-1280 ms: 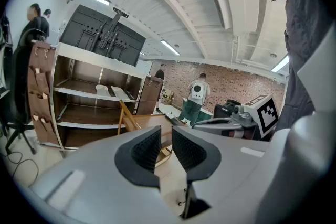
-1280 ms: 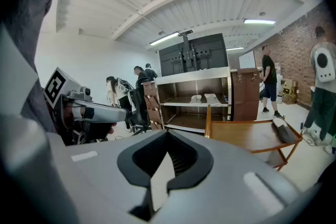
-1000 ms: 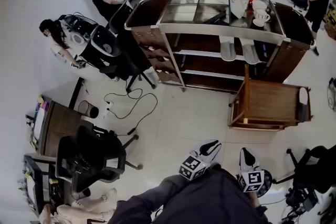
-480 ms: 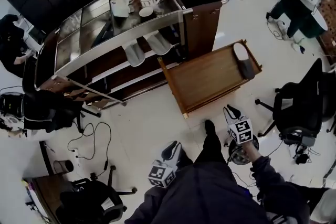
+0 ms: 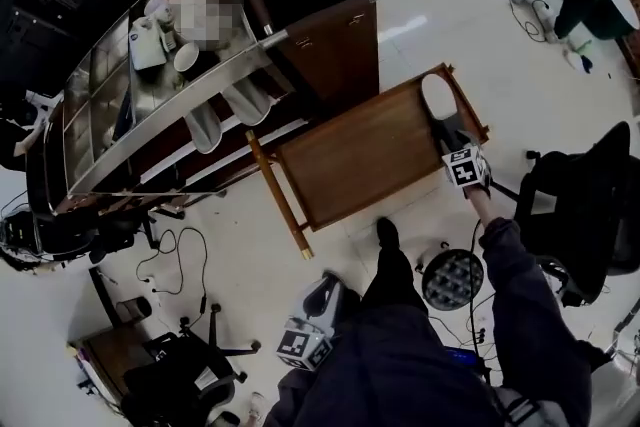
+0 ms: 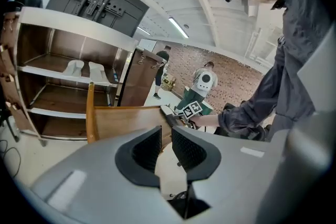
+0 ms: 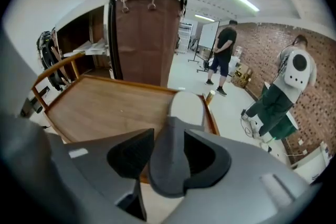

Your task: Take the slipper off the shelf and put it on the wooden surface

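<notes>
**Head view.**
- Wooden surface: railed tray table, centre of frame.
- Slipper: lying on the right end of the wooden surface, pale sole up, dark heel toward the person.
- Right gripper: over that same right end, at the slipper's heel.
- Left gripper: well below the wooden surface, near the person's legs, clear of everything.
- Shelf unit: just behind and left of the wooden surface, holding two more pale slippers.
- Cups: on the shelf unit's top, well apart from the wooden surface.
- Office chair: right of the wooden surface.

**Left gripper view.**
- Left gripper: jaws drawn close together with only a narrow slit, nothing between them.
- Wooden surface: beyond the jaws.
- Shelf unit: behind the wooden surface, pale slippers on a middle board.

**Right gripper view.**
- Right gripper: jaws apart and opening, the slipper's dark heel between them, left pad clear of it.
- Slipper: resting flat along the right rail of the wooden surface.
- Shelf unit: brown end panel directly behind the wooden surface.
- Person in dark clothes: standing on the floor, far beyond the wooden surface's right end.
</notes>
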A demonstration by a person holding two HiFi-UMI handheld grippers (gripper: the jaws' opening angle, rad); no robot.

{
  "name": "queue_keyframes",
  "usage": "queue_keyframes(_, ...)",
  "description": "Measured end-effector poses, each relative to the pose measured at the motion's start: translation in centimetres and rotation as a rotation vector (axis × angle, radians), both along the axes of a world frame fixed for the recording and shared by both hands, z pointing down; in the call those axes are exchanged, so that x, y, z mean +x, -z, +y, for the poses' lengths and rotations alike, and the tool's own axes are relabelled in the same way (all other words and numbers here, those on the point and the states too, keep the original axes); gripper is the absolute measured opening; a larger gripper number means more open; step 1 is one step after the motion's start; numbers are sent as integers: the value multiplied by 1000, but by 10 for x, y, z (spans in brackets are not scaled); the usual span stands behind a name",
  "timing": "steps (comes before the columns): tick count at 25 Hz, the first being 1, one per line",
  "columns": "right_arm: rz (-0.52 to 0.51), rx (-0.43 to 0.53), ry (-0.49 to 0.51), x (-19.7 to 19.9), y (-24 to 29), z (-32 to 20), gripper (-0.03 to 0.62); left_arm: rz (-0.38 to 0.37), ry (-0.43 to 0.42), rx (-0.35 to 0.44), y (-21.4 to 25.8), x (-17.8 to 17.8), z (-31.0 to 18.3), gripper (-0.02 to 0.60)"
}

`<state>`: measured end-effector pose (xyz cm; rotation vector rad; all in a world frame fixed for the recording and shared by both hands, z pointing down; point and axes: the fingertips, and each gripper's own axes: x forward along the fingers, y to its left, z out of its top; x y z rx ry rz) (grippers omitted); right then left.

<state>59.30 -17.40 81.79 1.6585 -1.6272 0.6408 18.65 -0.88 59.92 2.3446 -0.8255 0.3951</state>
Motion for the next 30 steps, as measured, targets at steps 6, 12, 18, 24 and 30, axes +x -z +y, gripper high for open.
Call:
queue_keyframes(6,-53,-92,-27,29,-62,-18,152,-66,114,-38,-2,4,-10,63)
queue_keyframes(12,-33,-109,-6,27,-62,-22,35,-60,153,-39,-4,-5,5,63)
queue_keyframes(18,-32,-43,-62,-2,-28,-2,17,-6,203,-7,-2,-41,32,63)
queue_keyframes(24,-139,66,34,-143,39,56,15,75,242,72,12,-122,74,61)
queue_keyframes(30,-289,172,154,-337,104,128,15,114,293,174,27,-242,119,44)
